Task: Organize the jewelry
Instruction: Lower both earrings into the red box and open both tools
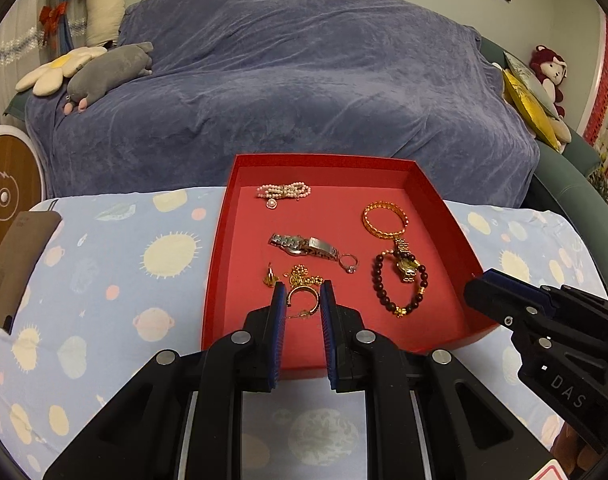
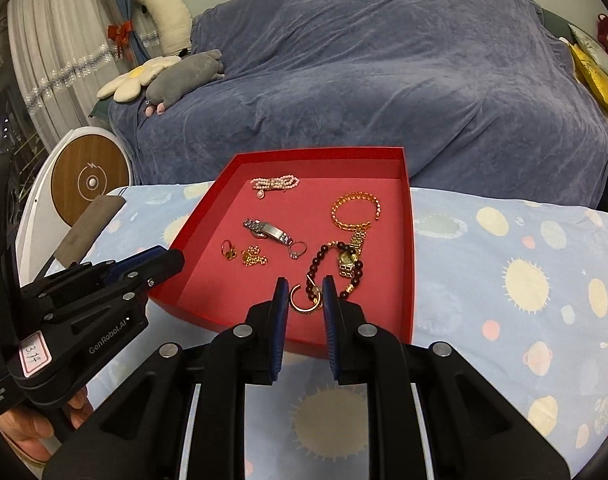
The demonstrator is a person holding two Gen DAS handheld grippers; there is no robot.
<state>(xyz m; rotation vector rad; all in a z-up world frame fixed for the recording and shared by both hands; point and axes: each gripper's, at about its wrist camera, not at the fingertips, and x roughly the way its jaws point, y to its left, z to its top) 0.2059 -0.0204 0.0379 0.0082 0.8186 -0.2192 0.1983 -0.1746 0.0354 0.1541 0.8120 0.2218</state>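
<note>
Red tray walls; bare floor at near edge.

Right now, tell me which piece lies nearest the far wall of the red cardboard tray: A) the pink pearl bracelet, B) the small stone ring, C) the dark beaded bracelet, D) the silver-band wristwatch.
A: the pink pearl bracelet lies just below the far wall of the red cardboard tray, with the silver-band wristwatch and every other piece closer to the camera.
</note>
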